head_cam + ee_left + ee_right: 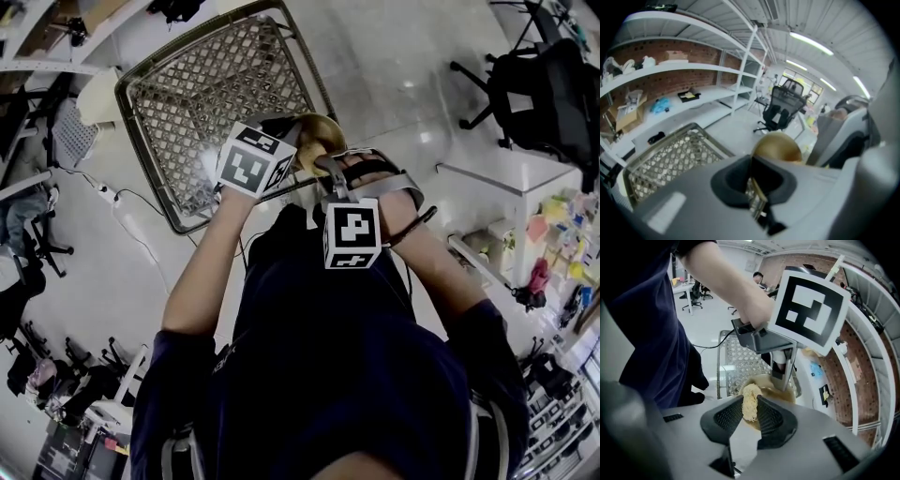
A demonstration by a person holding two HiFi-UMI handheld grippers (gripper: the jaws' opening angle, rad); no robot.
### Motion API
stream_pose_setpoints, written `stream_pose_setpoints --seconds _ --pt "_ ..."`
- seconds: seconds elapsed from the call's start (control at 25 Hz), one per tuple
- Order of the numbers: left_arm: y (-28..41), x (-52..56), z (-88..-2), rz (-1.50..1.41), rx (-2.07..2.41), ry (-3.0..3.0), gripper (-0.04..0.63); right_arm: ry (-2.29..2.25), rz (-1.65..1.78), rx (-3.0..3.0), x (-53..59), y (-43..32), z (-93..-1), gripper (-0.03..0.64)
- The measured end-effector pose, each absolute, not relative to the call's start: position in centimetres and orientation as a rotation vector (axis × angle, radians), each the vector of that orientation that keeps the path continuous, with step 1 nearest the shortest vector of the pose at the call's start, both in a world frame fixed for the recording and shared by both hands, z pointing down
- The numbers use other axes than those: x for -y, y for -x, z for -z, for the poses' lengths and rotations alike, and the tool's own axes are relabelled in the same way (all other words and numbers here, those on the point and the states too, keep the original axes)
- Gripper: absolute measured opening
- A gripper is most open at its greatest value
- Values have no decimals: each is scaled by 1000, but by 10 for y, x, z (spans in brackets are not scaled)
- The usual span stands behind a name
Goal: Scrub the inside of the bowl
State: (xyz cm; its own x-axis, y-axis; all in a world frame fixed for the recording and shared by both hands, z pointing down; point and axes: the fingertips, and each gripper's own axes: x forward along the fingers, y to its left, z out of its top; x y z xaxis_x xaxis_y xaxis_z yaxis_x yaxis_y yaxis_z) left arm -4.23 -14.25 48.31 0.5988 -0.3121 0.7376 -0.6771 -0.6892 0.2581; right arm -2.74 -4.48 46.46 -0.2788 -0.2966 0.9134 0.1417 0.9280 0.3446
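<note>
Two tools work on one gold bowl (766, 384), which is held up in the air in front of the person. The left tool (757, 190) is clamped on the bowl's rim: in the left gripper view the thin metal edge runs between its closed dark pads, and the rounded gold outside of the bowl bulges just beyond them. The right tool (750, 411) is clamped on a pale yellow scrub pad (750, 399), a stringy wad that sticks out past its pads and reaches into the open mouth of the bowl; whether the wad touches the inner wall cannot be told. In the right gripper view the left tool comes down from above onto the far side of the rim. In the head view the bowl shows between the two marker cubes, at the near edge of a wire basket (202, 103) that lies on the pale floor. White shelves (693, 70) against a brick wall and a black office chair (780, 105) stand behind
</note>
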Motion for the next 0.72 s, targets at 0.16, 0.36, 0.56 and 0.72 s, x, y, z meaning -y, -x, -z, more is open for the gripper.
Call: stream_pose_setpoints --seconds 0.16,0.36,0.56,0.72 --pt "41 140 -486 -942 765 -2310 6 -229 478 1765 79 25 -461 78" --pt "44 144 -488 -943 784 -2308 6 -236 401 1728 80 4 -457 78" --pt "45 148 -487 -942 785 -2305 6 -136 341 1798 51 26 -469 78" --pt "41 148 -486 -935 771 -2306 6 -199 403 1800 75 33 -465 78"
